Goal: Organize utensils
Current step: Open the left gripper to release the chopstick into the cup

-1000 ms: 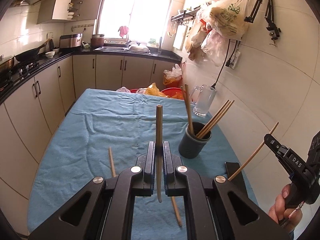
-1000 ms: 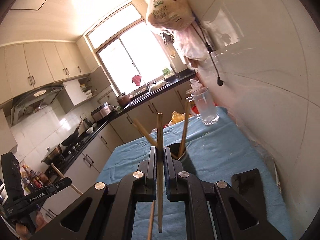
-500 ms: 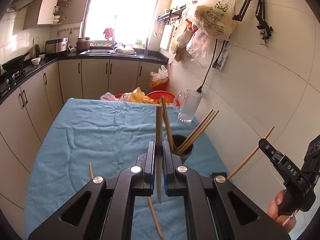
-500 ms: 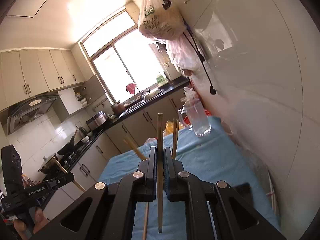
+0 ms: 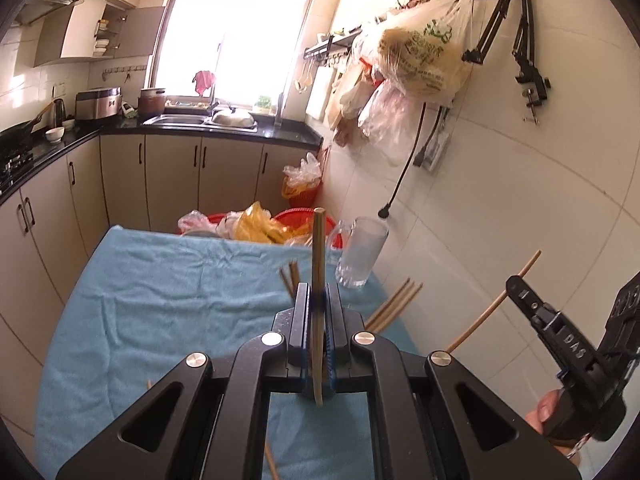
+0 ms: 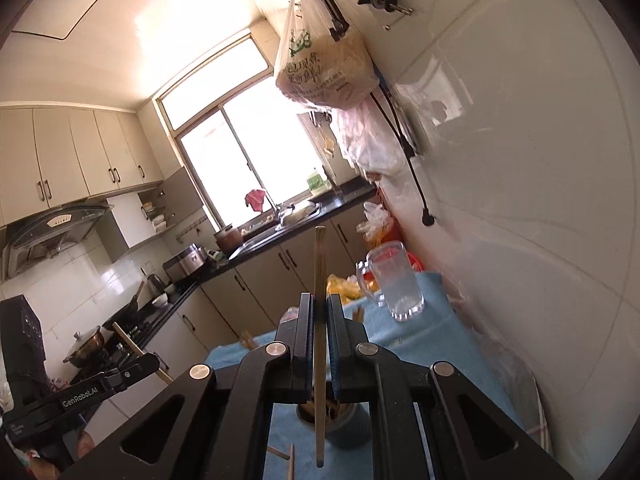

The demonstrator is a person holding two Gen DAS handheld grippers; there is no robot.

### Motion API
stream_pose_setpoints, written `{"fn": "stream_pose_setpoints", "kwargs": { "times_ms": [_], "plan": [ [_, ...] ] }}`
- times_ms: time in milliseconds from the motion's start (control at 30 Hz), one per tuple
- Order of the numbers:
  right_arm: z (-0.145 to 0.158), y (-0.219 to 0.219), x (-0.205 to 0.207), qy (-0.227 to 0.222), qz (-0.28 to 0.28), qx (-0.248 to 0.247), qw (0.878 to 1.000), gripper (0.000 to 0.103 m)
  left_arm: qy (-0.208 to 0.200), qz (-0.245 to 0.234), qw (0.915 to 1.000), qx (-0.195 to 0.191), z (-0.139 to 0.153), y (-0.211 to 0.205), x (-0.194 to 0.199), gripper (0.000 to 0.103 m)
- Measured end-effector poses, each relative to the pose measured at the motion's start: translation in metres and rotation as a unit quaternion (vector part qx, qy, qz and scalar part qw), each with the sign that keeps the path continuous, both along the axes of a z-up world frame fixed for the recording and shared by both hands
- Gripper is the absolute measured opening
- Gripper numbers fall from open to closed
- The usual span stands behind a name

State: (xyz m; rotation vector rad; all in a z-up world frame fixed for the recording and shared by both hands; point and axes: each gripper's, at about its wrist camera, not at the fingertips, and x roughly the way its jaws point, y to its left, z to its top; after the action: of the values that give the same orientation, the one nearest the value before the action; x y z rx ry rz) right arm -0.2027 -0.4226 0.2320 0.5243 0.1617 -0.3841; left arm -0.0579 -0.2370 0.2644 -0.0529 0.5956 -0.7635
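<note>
In the left wrist view my left gripper [image 5: 318, 294] is shut on an upright wooden chopstick [image 5: 319, 248]. Tips of other chopsticks [image 5: 394, 304] fan out from behind its fingers; the holder under them is hidden. At the right edge my right gripper [image 5: 514, 282] is shut on a slanted chopstick [image 5: 490, 310]. In the right wrist view that gripper [image 6: 319, 306] clamps its chopstick [image 6: 320, 264] upright above the dark holder cup [image 6: 350, 426], which has several chopsticks in it. My left gripper [image 6: 154, 358] shows at the lower left with its chopstick [image 6: 127, 338].
A blue cloth [image 5: 160, 300] covers the table. A glass mug [image 5: 362, 254] stands at its far right by the tiled wall. Loose chopsticks [image 5: 272, 460] lie on the cloth near me. Red basins and plastic bags [image 5: 256, 226] sit behind the table's far edge.
Both grippers have risen and moved toward the holder, each still gripping its chopstick. In the left wrist view the holder has slipped behind the fingers; in the right wrist view it sits lower.
</note>
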Motion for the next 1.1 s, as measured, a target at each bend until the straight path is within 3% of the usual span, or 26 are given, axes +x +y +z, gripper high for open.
{"fn": "stream_pose_setpoints", "kwargs": {
  "times_ms": [200,333,600,767,833,900,1100],
  "plan": [
    [0.002,-0.013,0.032,0.005,-0.010,-0.007,1.000,0.007,0.005,0.010,0.9999,-0.012,0.002,-0.021,0.027,0.006],
    [-0.006,-0.019,0.053,0.020,-0.013,-0.011,1.000,0.007,0.013,0.014,0.9997,-0.013,-0.012,-0.031,0.041,0.006],
    [-0.044,-0.027,0.087,0.075,0.005,0.007,0.997,0.007,0.038,0.002,0.9993,0.003,-0.045,-0.043,0.055,0.006],
    [-0.048,-0.027,0.084,0.081,0.014,0.015,0.997,0.011,0.045,-0.004,0.9990,0.005,-0.048,-0.039,0.052,0.006],
    [-0.045,-0.027,0.081,0.078,0.012,0.017,0.997,0.012,0.043,-0.003,0.9991,0.004,-0.045,-0.036,0.050,0.011],
    [-0.040,-0.025,0.074,0.071,0.011,0.014,0.997,0.015,0.035,0.000,0.9994,-0.001,-0.039,-0.031,0.045,0.022],
    [-0.023,-0.013,0.036,0.044,0.004,0.014,0.999,0.027,0.021,0.006,0.9997,-0.016,-0.023,-0.003,0.022,0.027]
  ]
}}
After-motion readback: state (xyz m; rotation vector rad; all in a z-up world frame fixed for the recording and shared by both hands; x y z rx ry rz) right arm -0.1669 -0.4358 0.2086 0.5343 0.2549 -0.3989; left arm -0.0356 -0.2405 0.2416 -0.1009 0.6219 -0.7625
